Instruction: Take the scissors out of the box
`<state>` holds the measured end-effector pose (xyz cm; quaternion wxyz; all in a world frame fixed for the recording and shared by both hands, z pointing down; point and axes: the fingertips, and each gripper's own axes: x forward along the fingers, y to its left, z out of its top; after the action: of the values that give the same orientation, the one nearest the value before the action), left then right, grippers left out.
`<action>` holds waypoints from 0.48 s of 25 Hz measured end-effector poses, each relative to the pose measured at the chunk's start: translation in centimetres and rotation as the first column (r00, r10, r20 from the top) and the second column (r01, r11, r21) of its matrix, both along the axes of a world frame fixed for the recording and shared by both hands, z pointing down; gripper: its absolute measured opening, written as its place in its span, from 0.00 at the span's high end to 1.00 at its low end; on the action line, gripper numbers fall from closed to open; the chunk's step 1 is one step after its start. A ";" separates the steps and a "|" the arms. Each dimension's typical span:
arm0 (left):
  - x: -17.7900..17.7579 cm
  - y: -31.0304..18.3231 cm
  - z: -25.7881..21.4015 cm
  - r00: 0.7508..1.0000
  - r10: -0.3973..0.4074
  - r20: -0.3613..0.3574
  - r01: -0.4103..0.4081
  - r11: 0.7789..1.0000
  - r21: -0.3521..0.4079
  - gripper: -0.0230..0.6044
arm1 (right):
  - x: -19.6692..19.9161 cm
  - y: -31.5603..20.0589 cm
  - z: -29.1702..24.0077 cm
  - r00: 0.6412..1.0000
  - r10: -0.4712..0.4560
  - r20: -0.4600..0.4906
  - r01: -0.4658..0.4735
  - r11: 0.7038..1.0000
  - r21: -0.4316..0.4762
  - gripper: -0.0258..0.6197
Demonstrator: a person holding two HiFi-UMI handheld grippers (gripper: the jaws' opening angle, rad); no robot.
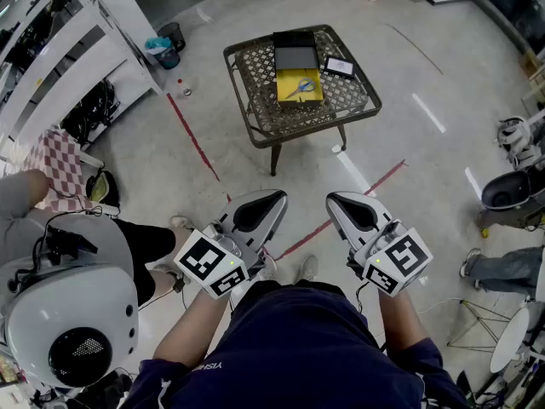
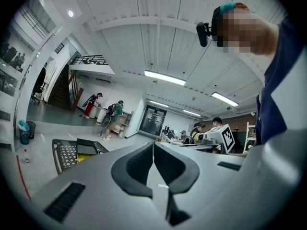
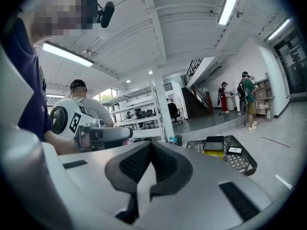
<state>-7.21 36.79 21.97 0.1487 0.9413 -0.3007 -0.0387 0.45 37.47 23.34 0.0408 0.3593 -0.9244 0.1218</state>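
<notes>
An open yellow box (image 1: 300, 88) lies on a dark lattice table (image 1: 255, 109) far ahead of me. Blue-handled scissors (image 1: 298, 86) rest inside it, and its black lid (image 1: 293, 55) stands open behind. My left gripper (image 1: 278, 197) and right gripper (image 1: 333, 199) hang side by side close to my body, well short of the table. Both are shut with nothing between the pads. The left gripper view shows shut jaws, with the table (image 2: 64, 153) and box (image 2: 84, 155) small at lower left. The right gripper view also shows shut jaws, with the box (image 3: 213, 152) at right.
A small black card (image 1: 339, 66) lies on the table beside the box. A seated person with a white helmet-like device (image 1: 68, 313) is at my left. White shelving (image 1: 60, 66), a bin (image 1: 170, 37) and red floor tape (image 1: 192, 135) lie left of the table; chairs and legs at right.
</notes>
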 end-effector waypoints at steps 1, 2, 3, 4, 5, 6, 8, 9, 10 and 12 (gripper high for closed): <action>0.0 -0.1 0.1 1.000 0.001 0.000 -0.001 1.000 0.000 0.92 | 0.0 0.0 0.1 1.000 0.000 -0.001 0.000 1.000 0.001 0.93; 0.1 -0.1 0.1 1.000 0.002 0.001 -0.002 1.000 0.000 0.92 | 0.0 -0.1 0.1 1.000 0.000 -0.002 0.000 1.000 0.001 0.93; 0.1 -0.1 0.2 1.000 0.004 0.001 -0.004 1.000 0.000 0.92 | 0.0 -0.1 0.2 1.000 0.000 -0.003 0.000 1.000 0.002 0.93; 0.1 -0.1 0.2 1.000 0.006 0.001 -0.006 1.000 0.001 0.92 | -0.1 0.0 0.2 1.000 0.001 -0.004 -0.001 1.000 0.002 0.93; 0.1 0.0 0.3 1.000 0.009 0.001 -0.009 1.000 0.001 0.92 | -0.2 0.1 0.2 1.000 0.002 -0.005 -0.002 1.000 0.002 0.93; 0.0 0.2 0.3 1.000 0.012 0.000 -0.012 1.000 0.002 0.92 | -0.3 0.3 0.2 1.000 0.003 -0.006 -0.003 1.000 0.002 0.93; 0.0 0.4 0.3 1.000 0.016 -0.001 -0.016 1.000 0.001 0.92 | -0.3 0.6 0.3 1.000 0.005 -0.007 -0.005 1.000 0.001 0.93; 0.2 0.3 0.4 1.000 0.017 0.000 -0.017 1.000 -0.001 0.92 | -0.2 0.5 0.4 1.000 0.005 -0.007 -0.005 1.000 -0.001 0.93; 0.4 0.1 0.6 1.000 0.017 0.002 -0.017 1.000 -0.005 0.92 | -0.1 0.3 0.5 1.000 0.005 -0.005 -0.005 1.000 -0.004 0.93; 0.9 -0.3 1.0 1.000 0.017 0.008 -0.017 1.000 -0.016 0.92 | 0.4 -0.1 0.8 1.000 0.004 0.001 -0.004 1.000 -0.015 0.93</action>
<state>-6.35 36.50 22.94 0.1551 0.9428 -0.2934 -0.0315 0.82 37.33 24.16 0.0426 0.3606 -0.9228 0.1290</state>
